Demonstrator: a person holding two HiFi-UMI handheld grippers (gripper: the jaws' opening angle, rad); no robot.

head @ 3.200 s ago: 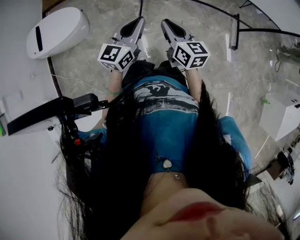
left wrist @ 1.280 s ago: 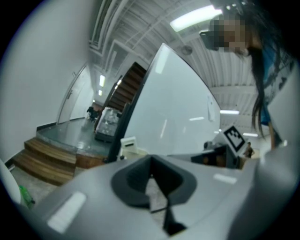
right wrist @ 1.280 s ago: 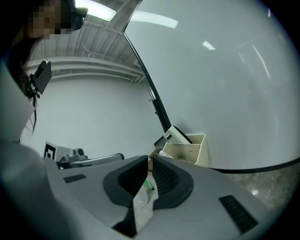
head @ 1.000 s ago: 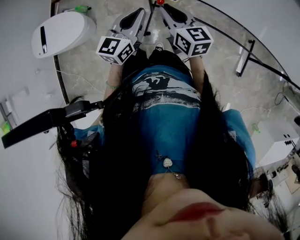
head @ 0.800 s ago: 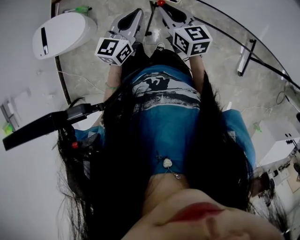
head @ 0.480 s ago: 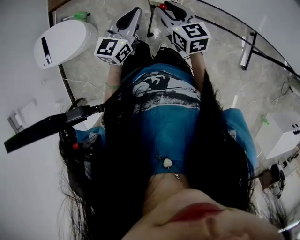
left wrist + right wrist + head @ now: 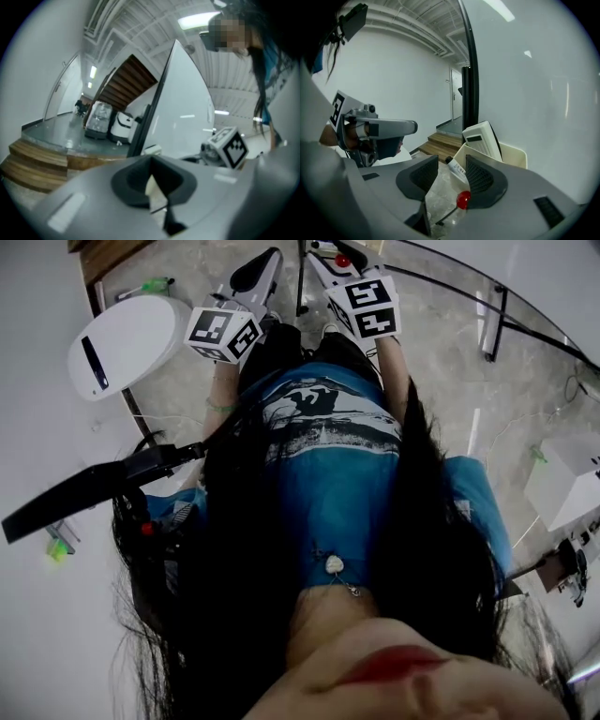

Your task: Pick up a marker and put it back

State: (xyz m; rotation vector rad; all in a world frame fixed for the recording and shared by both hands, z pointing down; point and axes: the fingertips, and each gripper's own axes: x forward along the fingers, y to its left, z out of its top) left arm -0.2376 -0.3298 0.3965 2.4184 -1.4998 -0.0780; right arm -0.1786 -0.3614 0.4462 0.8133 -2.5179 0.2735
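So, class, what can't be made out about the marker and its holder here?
Marker: right gripper view, between the opening jaws of the right hand-held gripper, lower end hidden behind them; print too small.
Holder: same view, base hidden by that gripper.
Head view: neither shows; the top edge cuts them off.

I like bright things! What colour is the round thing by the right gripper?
The round thing is red, clearest in the right gripper view.

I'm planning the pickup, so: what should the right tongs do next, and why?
Probably ease the right tongs forward until they straddle the marker. Their jaws are opening with nothing between them yet, and the marker shows just ahead through the gap, by the beige tray.
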